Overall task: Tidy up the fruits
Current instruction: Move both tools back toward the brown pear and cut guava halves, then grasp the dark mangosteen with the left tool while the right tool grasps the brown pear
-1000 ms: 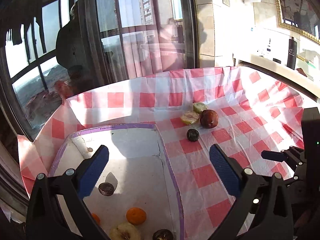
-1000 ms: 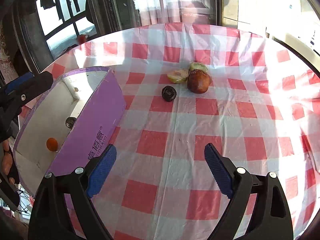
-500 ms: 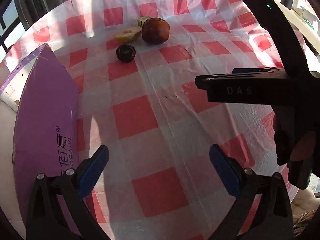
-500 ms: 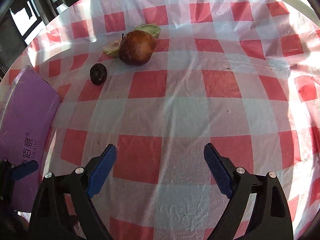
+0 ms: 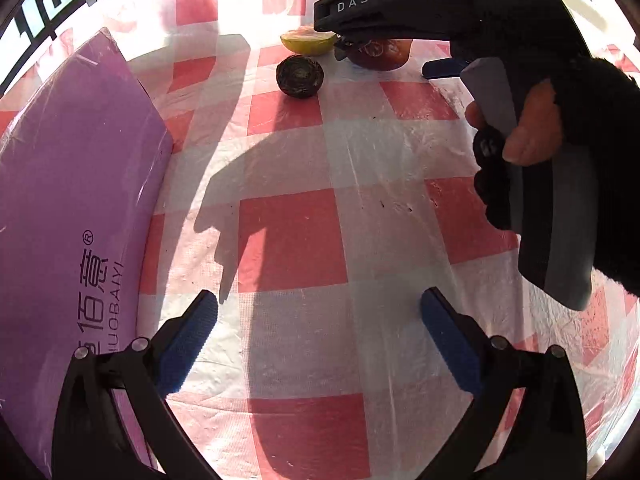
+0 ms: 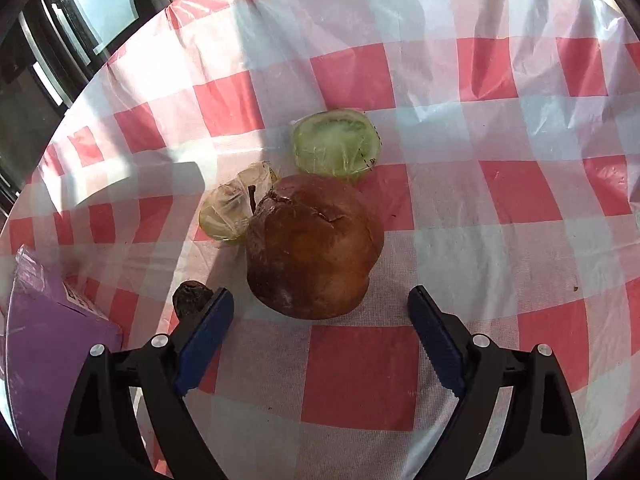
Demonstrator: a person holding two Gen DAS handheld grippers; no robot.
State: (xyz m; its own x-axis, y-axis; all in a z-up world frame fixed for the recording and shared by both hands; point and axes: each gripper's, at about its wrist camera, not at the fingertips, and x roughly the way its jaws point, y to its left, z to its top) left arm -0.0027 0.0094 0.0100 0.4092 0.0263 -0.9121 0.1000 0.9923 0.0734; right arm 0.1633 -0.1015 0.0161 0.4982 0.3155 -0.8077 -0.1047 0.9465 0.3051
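At far left stands the purple cardboard box (image 5: 72, 184) on the bench under a red-and-white checked plastic cloth (image 5: 296, 240). The left gripper (image 5: 318, 330) hovers over bare cloth, jaws spread, holding nothing. Beyond it lies a small dark wrinkled fruit (image 5: 299, 76), near a plastic-wrapped yellow-green fruit half (image 6: 236, 210). The right gripper (image 6: 320, 322), jaws spread wide, sits just before a large brown-red pear-like fruit (image 6: 314, 246), not gripping it. Behind that lies a wrapped green fruit half (image 6: 336, 144).
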